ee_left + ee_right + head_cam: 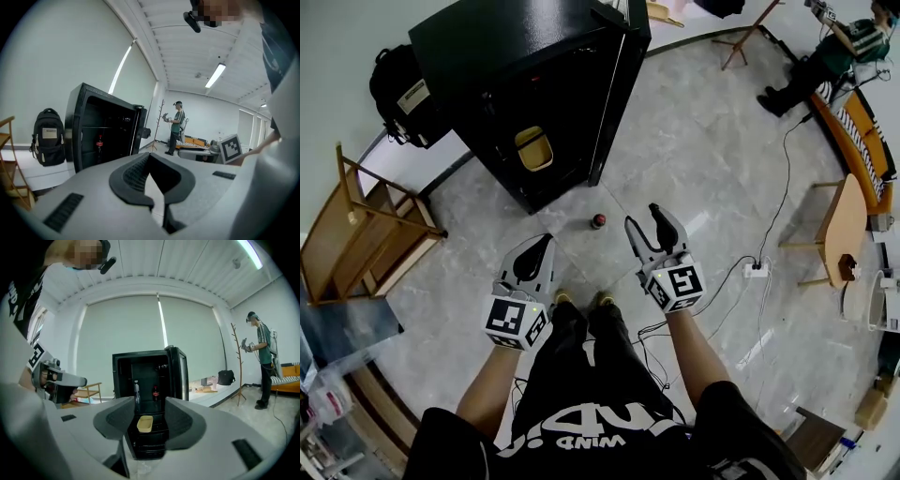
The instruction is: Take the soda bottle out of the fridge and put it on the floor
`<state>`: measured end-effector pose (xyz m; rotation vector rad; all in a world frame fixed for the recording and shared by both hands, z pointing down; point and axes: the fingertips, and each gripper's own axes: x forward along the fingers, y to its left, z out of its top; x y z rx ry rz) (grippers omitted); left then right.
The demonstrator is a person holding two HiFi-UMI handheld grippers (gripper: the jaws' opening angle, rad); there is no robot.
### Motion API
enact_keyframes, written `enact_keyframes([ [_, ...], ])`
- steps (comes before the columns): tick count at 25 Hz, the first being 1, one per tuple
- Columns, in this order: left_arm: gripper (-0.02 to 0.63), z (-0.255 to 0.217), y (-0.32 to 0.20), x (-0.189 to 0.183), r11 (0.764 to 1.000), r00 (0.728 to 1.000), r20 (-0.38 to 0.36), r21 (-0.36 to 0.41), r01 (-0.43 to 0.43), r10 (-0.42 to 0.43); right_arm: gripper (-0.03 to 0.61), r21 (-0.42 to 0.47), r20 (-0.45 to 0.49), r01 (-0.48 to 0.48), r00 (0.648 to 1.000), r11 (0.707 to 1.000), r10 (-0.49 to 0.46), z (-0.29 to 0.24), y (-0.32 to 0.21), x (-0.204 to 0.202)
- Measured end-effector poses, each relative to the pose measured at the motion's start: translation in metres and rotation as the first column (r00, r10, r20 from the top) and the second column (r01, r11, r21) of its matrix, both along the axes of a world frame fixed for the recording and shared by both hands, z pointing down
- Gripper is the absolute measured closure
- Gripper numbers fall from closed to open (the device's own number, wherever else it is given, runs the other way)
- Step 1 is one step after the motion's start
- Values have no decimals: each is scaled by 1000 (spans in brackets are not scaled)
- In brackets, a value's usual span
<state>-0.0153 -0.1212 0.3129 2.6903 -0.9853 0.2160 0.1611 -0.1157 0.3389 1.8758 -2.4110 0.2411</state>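
Observation:
The black fridge point(534, 84) stands with its door open. On a shelf inside are a dark soda bottle point(155, 393) with a red label and a clear bottle point(136, 392); a yellow tub point(145, 423) sits below them. The soda bottle point(99, 143) also shows in the left gripper view. Another small dark bottle with a red cap point(598, 221) stands upright on the floor in front of the fridge. My left gripper point(544, 246) is shut and empty. My right gripper point(643, 219) is open with nothing between its fingers. Both are held level, well above the floor bottle and pointing at the fridge.
A wooden chair point(366, 225) and a black backpack point(398, 98) are left of the fridge. A power strip point(757, 270) and cables lie on the floor at right, near a wooden table point(844, 225). Another person point(825, 56) is at the far right, by a coat stand point(236, 366).

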Motion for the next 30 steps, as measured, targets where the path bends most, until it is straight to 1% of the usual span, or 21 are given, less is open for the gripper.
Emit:
enact_keyframes([
  [2,607,-11,2,4,1000,1000,6,9,10,-10,509,13,-3,13,1000,1000,-13,-14,4,1],
  [3,607,-15,3,5,1000,1000,11,12,18,-18,541,15,-1,24,1000,1000,-24,-20,6,2],
  [4,607,-19,6,6,1000,1000,14,12,28,-28,554,13,1,35,999,999,-35,-25,7,4],
  [9,607,-38,11,8,996,996,11,13,83,-84,555,6,9,65,998,998,-65,-55,10,15],
  [15,607,-58,12,-12,989,989,9,34,147,-147,555,5,3,81,997,997,-81,-81,26,28],
  [18,607,-67,11,-29,982,983,14,43,182,-182,555,4,-9,60,998,998,-60,-91,37,48],
  [23,607,-77,10,-60,970,971,25,65,236,-238,554,3,-21,1,1000,1000,-1,-101,49,83],
  [26,607,-80,12,-73,963,965,25,67,259,-261,554,13,-16,-14,1000,1000,15,-108,56,83],
  [30,607,-80,17,-83,949,951,16,68,308,-309,554,33,0,-28,1000,999,28,-113,64,64],
])
